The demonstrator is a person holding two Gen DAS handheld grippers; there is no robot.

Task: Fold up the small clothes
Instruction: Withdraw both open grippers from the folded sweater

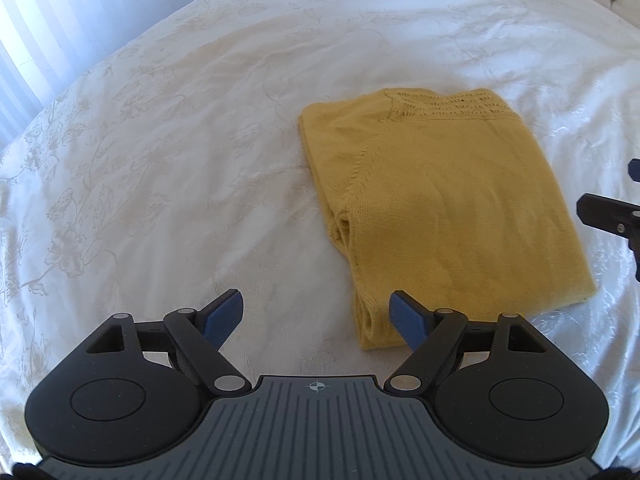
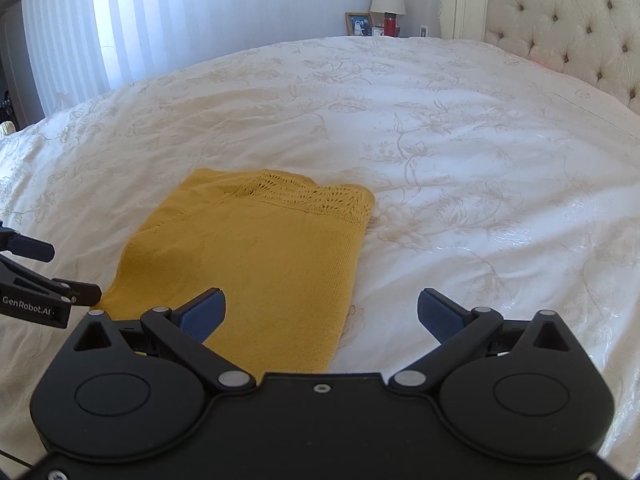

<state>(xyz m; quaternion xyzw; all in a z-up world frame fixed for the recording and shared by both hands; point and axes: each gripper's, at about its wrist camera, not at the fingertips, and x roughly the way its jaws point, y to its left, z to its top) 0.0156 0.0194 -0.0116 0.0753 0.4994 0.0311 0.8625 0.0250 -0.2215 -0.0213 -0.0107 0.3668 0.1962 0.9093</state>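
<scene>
1. While both tools hover above the bed, the left gripper (image 1: 316,316) has its jaws spread wide with nothing between them; its right blue pad (image 1: 408,318) overlaps the near left corner of the garment in view, but contact cannot be confirmed.
2. The right gripper (image 2: 320,312) is likewise spread and holds nothing, positioned over the near right edge of the garment.
3. The yellow knit sweater (image 1: 440,200) lies on the white bedspread (image 1: 160,160) as a compact rectangle, lace-pattern band at the far edge, and looks already folded.
4. Risk: a pinch at the left edge may catch only the top layer, since several layers bunch there, and the fold would open.
5. Risk: the glossy bedspread is loose and wrinkled; a low grasp could take it up along with the knit.
6. Hidden: the sweater's near edge is covered by the right gripper's body, and the sleeves are tucked out of sight.
</scene>
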